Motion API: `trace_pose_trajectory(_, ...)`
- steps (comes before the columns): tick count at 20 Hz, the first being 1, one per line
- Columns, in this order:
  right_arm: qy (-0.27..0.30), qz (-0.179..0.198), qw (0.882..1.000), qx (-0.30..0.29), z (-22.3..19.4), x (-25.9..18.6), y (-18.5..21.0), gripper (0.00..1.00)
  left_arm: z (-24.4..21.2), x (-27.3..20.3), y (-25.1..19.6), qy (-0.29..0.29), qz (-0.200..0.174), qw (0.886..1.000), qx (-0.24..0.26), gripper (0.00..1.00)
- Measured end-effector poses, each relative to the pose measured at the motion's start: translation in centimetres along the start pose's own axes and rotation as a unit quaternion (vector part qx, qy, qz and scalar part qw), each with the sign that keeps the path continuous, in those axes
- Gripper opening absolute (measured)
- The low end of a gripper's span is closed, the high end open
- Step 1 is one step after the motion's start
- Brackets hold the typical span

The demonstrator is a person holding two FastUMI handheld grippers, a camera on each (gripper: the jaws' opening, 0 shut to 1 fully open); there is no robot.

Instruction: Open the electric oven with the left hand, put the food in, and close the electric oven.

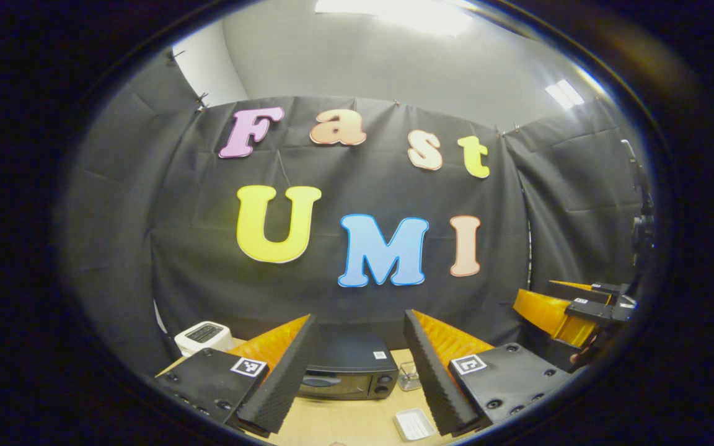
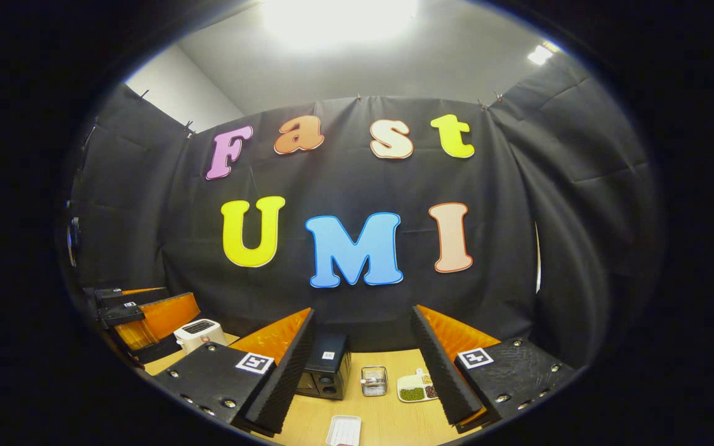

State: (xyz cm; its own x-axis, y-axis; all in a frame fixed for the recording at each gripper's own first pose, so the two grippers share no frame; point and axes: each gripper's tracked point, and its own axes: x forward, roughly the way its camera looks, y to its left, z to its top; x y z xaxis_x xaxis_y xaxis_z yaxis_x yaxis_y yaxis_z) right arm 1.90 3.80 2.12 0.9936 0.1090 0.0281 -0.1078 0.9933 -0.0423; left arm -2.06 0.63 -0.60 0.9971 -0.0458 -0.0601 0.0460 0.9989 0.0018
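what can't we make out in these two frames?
- Oven door side: left gripper view, its left end is behind a left gripper finger; whether the door is latched is too small to tell.
- Divided dish: right gripper view, its right end is behind a right gripper finger; the food is too small to identify.
- White tray: right gripper view, cut off by the bottom edge.

Setting: a staged recording booth in a lab-type room, not a real kitchen. Black cloth hangs clipped as walls on three sides; plain grey room wall and ceiling lights show above it. A light wooden table carries kitchen props: black electric oven, white toaster, small wire basket, divided plate of food, white tray.
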Motion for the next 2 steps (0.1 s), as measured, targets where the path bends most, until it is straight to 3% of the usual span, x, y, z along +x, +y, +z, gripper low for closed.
trace_pose_trajectory(2, 0.000, -0.005, 1.000, 0.005, 0.14, -0.65, 0.69, 0.93, 0.12, -0.48, 0.52, 0.001, -0.007, 1.000, 0.002, 0.94)
